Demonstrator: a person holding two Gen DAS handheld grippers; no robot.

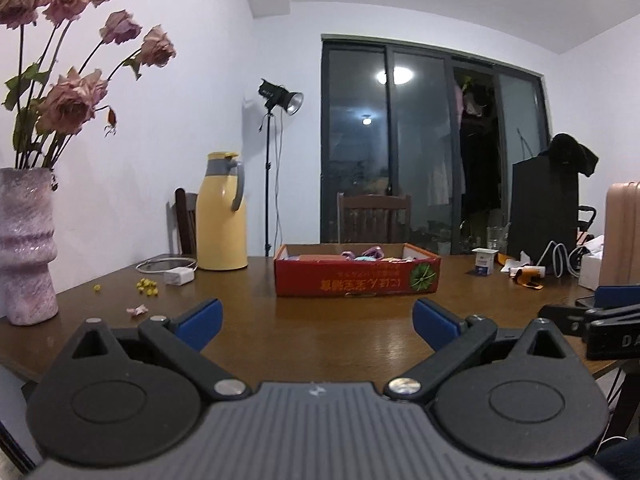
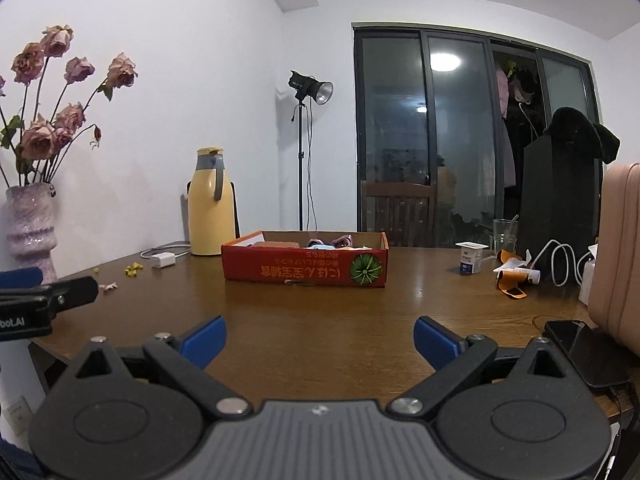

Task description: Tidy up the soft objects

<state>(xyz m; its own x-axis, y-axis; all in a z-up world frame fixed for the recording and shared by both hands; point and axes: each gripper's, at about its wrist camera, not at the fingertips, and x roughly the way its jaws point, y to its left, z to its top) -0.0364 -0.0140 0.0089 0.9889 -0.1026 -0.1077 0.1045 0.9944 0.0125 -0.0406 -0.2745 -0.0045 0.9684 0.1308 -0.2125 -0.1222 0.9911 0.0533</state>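
Both grippers hover low over the near edge of a brown table (image 1: 320, 332), side by side, each with its blue-padded fingers spread wide and nothing between them. The left gripper (image 1: 317, 320) and the right gripper (image 2: 320, 338) both face a red box (image 1: 357, 276) that stands on the table well beyond their fingertips.

The box is shallow and open-topped, with upside-down print and a green fruit picture on its near wall. Inside it lie the soft things (image 1: 362, 255): pink, purple and pale blue pieces just showing above the rim; what each one is cannot be told.

Left of the box stand a yellow jug (image 1: 221, 212), a white charger (image 1: 178, 277) and some small yellow bits (image 1: 147, 286); farther left is a pink vase (image 1: 26, 248) of dried roses. Right of the box sit a small white cup (image 1: 485, 261), orange scraps (image 1: 526, 276) and a white cable (image 1: 560, 258). In the right wrist view a dark phone (image 2: 582, 350) lies at the table's right edge.
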